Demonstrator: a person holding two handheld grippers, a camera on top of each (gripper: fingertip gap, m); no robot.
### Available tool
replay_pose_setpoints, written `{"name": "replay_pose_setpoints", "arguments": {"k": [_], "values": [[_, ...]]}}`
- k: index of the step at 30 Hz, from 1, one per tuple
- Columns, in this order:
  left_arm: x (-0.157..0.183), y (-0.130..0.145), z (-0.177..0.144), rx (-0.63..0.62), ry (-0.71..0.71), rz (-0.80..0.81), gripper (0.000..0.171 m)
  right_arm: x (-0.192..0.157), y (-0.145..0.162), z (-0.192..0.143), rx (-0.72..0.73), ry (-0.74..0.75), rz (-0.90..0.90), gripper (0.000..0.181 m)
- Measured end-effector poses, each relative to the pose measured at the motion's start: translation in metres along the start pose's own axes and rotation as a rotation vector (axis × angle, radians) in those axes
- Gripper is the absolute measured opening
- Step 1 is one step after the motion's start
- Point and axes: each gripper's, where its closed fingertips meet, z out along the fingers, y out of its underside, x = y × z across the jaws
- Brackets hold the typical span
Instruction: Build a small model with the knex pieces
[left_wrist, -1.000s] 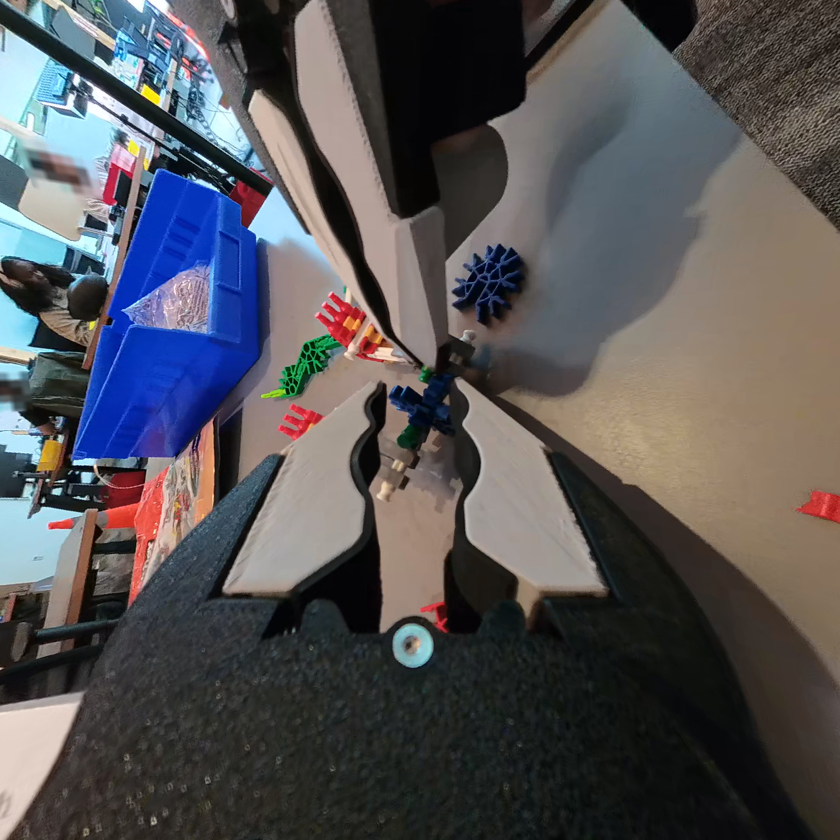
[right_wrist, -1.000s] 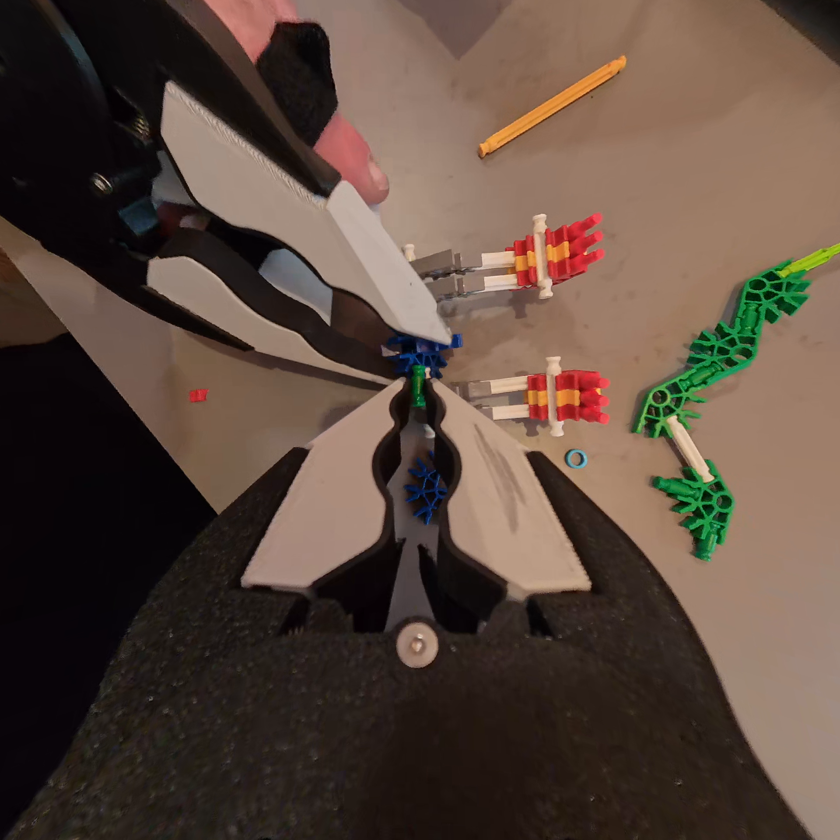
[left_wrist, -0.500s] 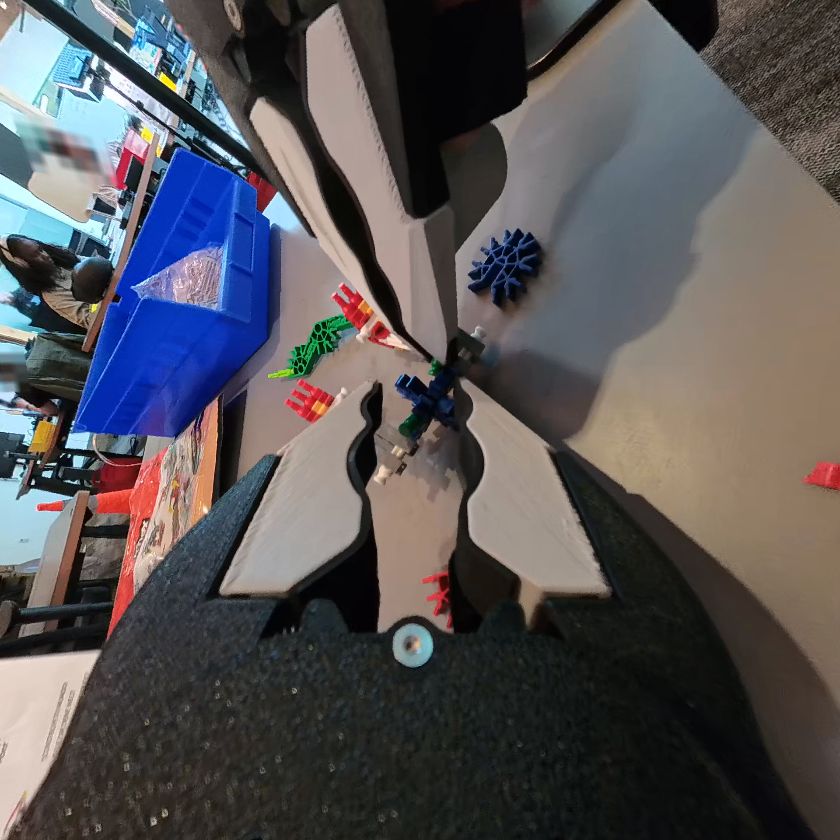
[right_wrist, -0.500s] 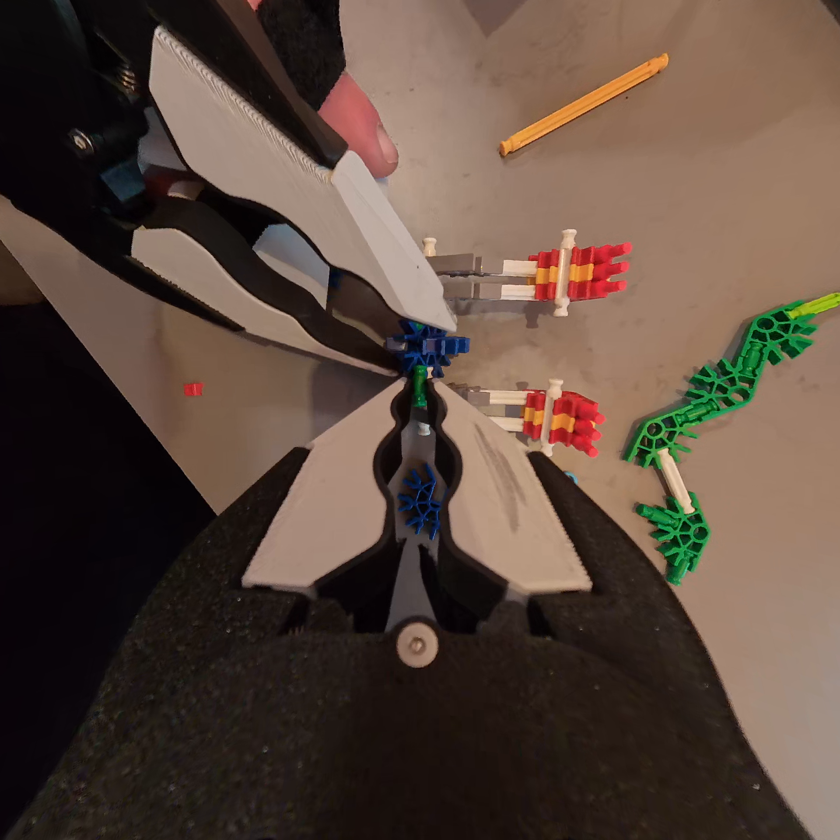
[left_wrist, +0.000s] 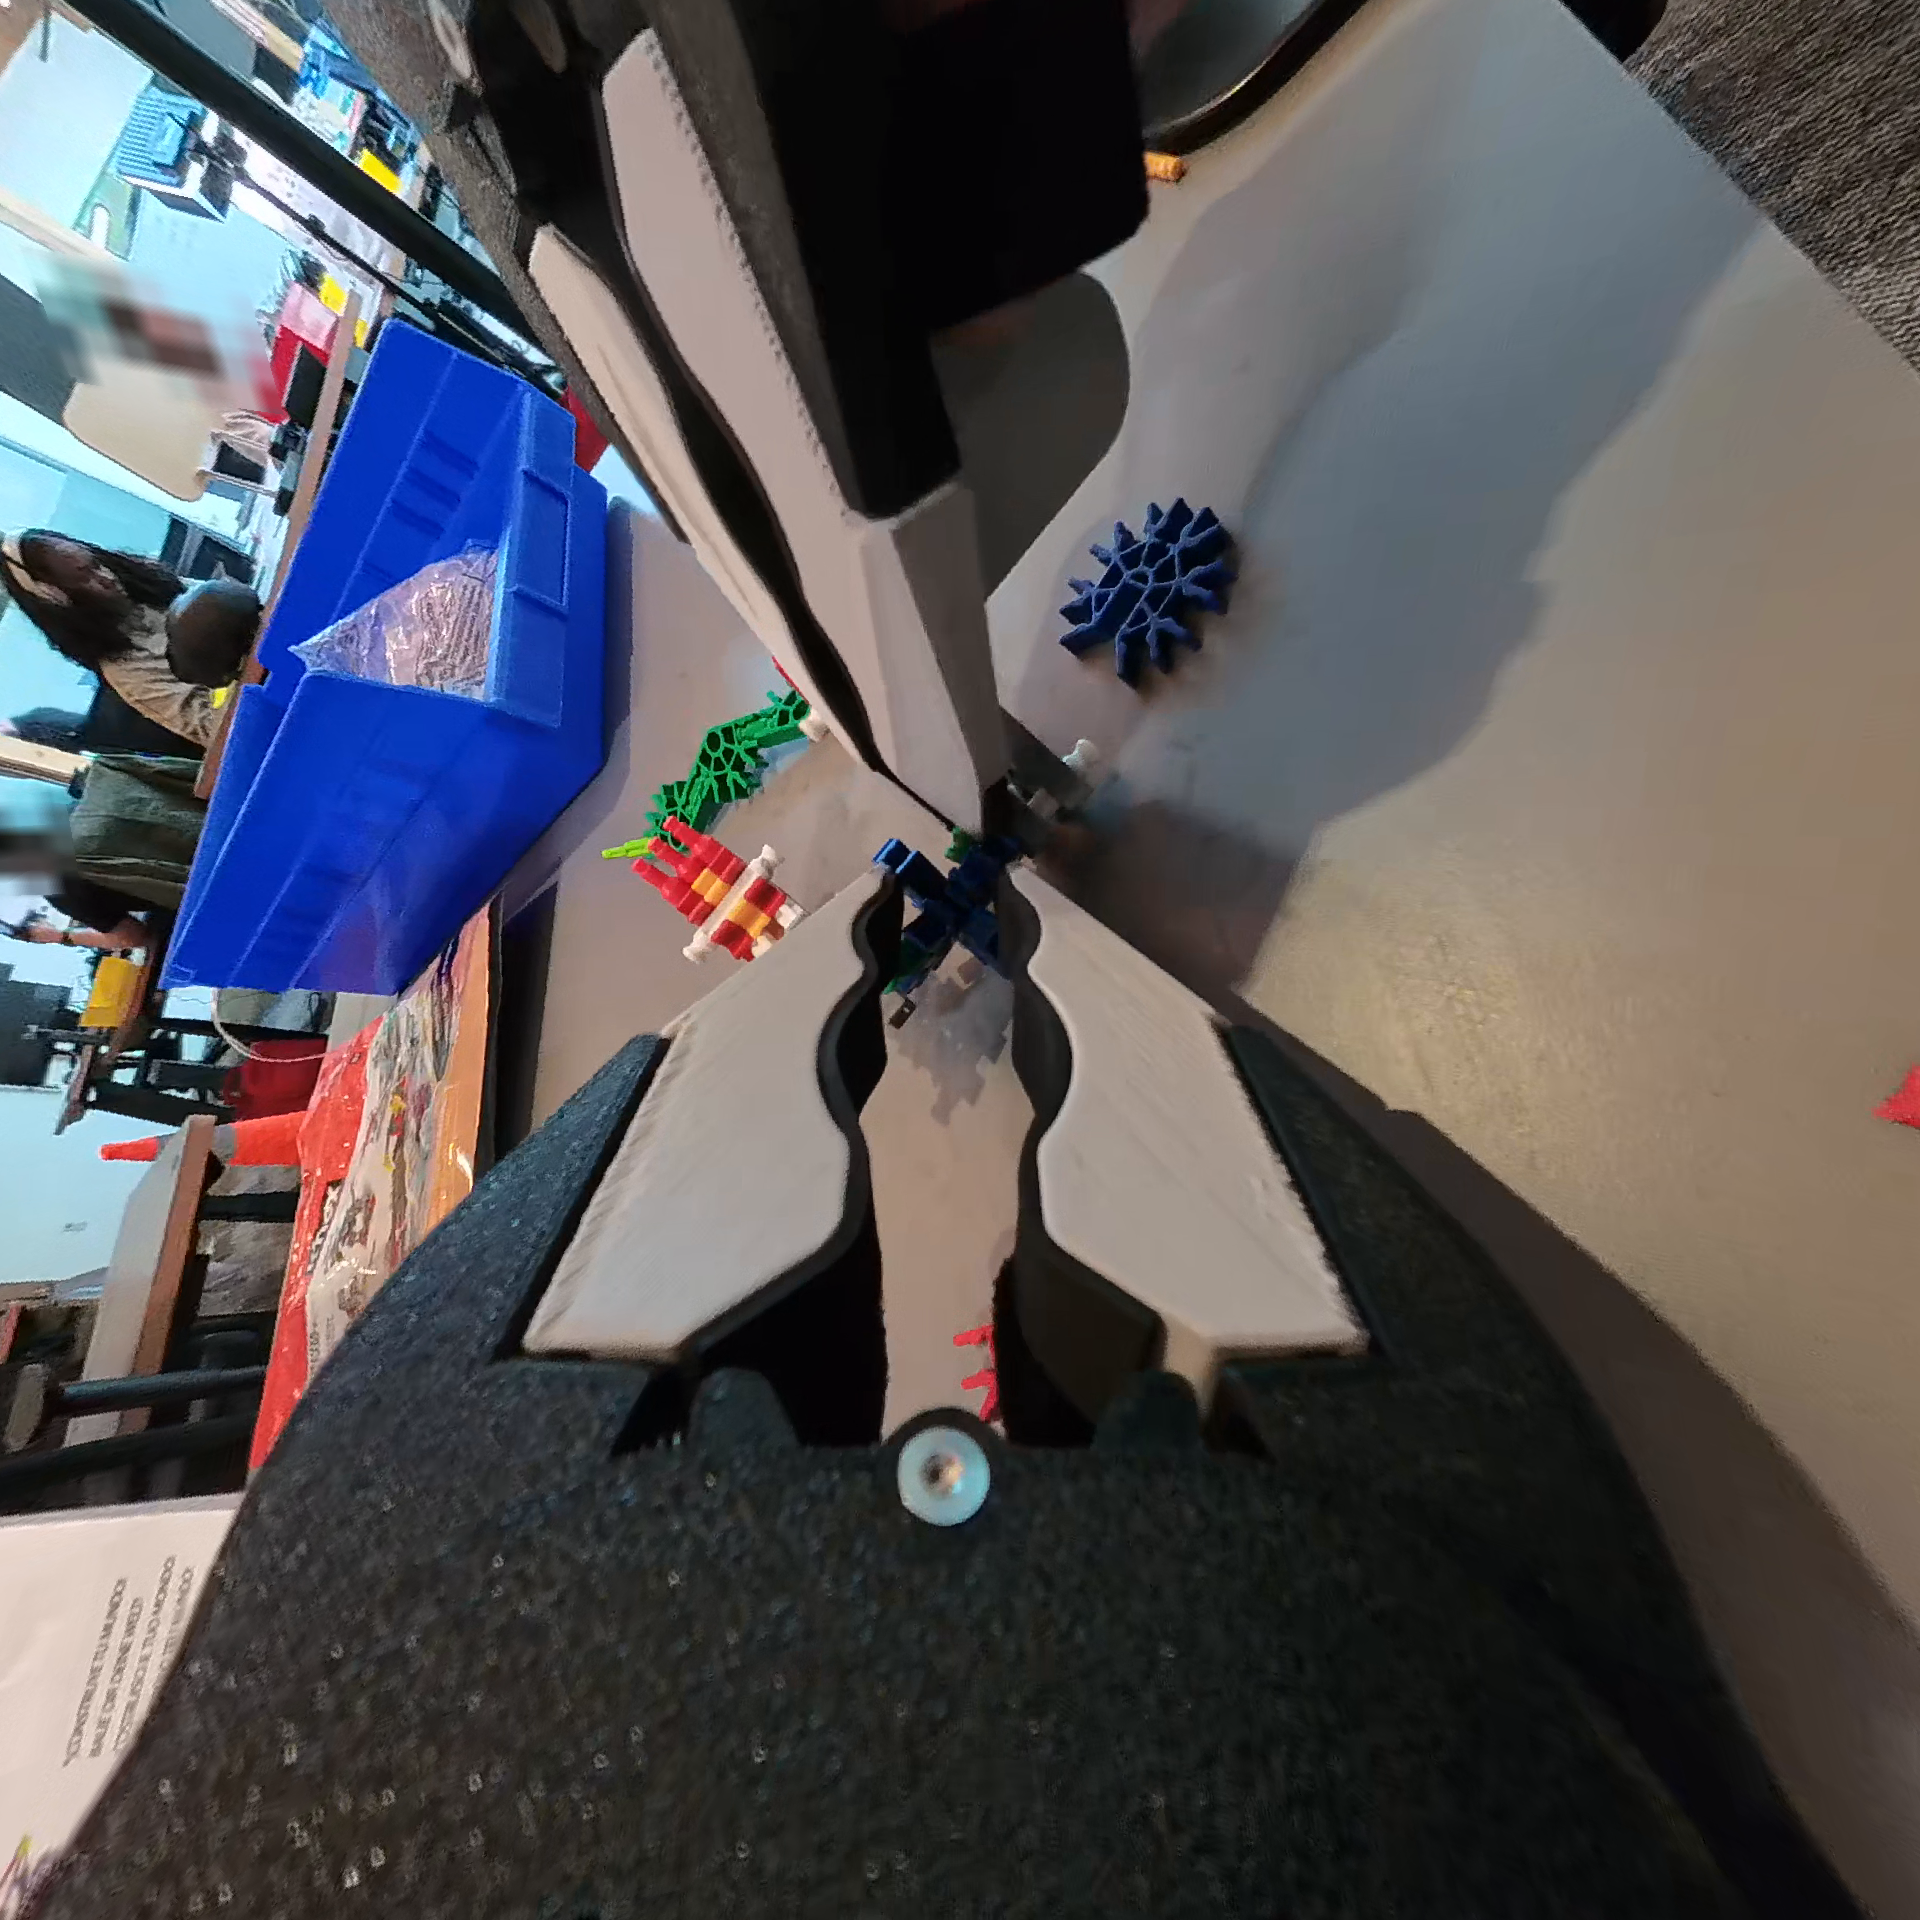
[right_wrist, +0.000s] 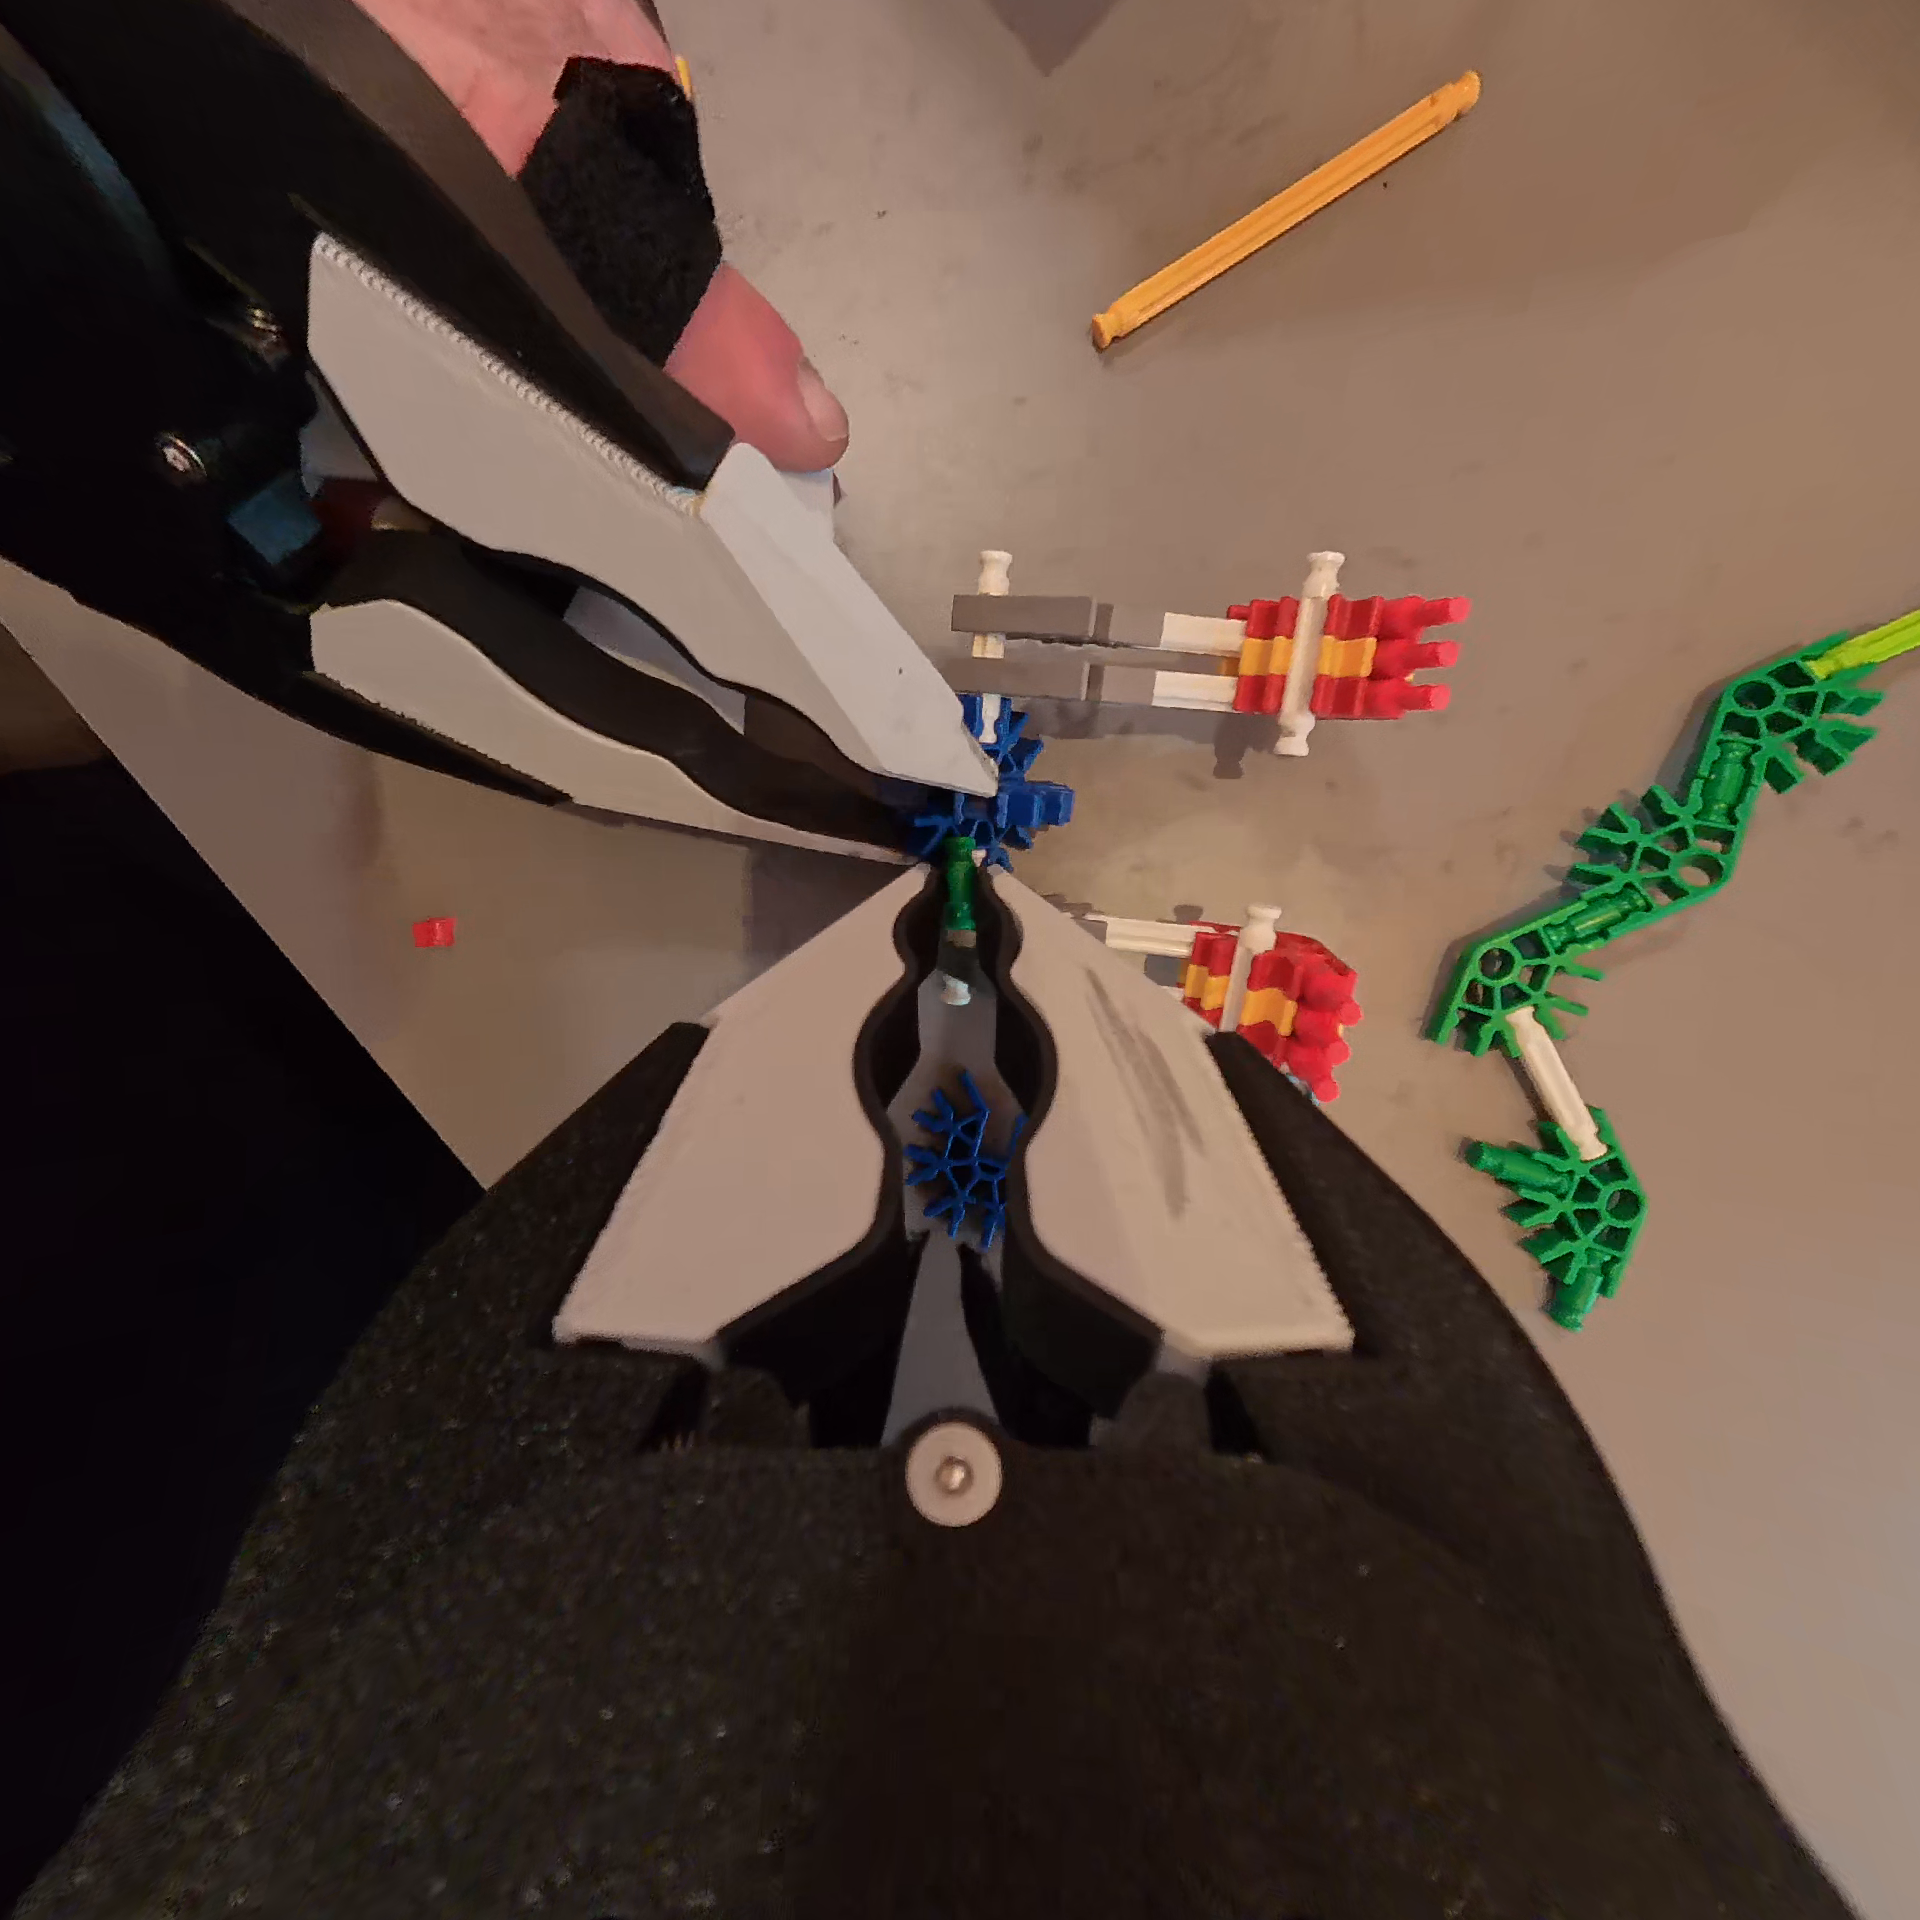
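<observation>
My left gripper (left_wrist: 948, 883) is shut on a blue snowflake connector (left_wrist: 951, 909), held just above the grey table (left_wrist: 1558, 831). My right gripper (right_wrist: 961, 873) is shut on a short green rod (right_wrist: 958, 906) whose far end meets that blue connector (right_wrist: 1003, 805). The two grippers stand tip to tip. The left gripper (right_wrist: 945, 819) enters the right wrist view from the upper left, with a hand (right_wrist: 758, 353) on it. The right gripper (left_wrist: 961, 816) comes down from the top in the left wrist view.
A second blue connector (left_wrist: 1148, 587) lies on the table. Two red, yellow and white assemblies (right_wrist: 1320, 655) (right_wrist: 1262, 987), a green chain (right_wrist: 1662, 862), a yellow rod (right_wrist: 1288, 208) and a small red piece (right_wrist: 433, 932) lie nearby. A blue bin (left_wrist: 395, 727) stands beyond. Left and right tips are no more than a few centimetres apart. The small red piece (right_wrist: 433, 932) is about equally far from each gripper, around 12 centimetres.
Both grippers stay shut and tip to tip. The pair has shifted a little across the table, so the nearer red assembly now sits partly behind my right finger.
</observation>
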Motion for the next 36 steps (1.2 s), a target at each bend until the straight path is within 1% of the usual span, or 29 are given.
{"name": "replay_pose_setpoints", "arguments": {"k": [3, 7, 12, 16, 21, 24, 30, 34, 36], "values": [[0.001, -0.001, 0.000, 0.000, -0.006, 0.013, 0.017, -0.001, 0.001, -0.001, 0.025, -0.021, 0.056, 0.005], [0.004, -0.003, 0.001, -0.016, -0.039, 0.086, 0.016, -0.004, 0.003, -0.003, 0.055, -0.052, 0.133, 0.005], [0.006, -0.006, 0.002, -0.026, -0.062, 0.141, 0.016, -0.010, 0.005, -0.004, 0.109, -0.128, 0.254, 0.005], [0.006, -0.006, 0.003, -0.023, -0.065, 0.133, 0.016, -0.009, 0.004, -0.005, 0.130, -0.089, 0.222, 0.005], [0.006, -0.006, 0.002, -0.011, -0.056, 0.100, 0.016, -0.004, 0.006, -0.006, 0.140, 0.016, 0.044, 0.005], [0.006, -0.006, 0.002, -0.001, -0.049, 0.079, 0.016, 0.000, 0.005, -0.009, 0.168, 0.039, -0.007, 0.005], [0.009, -0.011, 0.004, 0.005, -0.047, 0.087, 0.016, -0.002, 0.011, -0.010, 0.163, -0.015, 0.157, 0.005], [0.010, -0.012, 0.004, -0.012, -0.063, 0.106, 0.016, -0.011, 0.012, -0.014, 0.169, -0.089, 0.240, 0.005], [0.009, -0.011, 0.004, -0.028, -0.077, 0.102, 0.016, -0.017, 0.012, -0.017, 0.177, -0.108, 0.246, 0.005]]}}
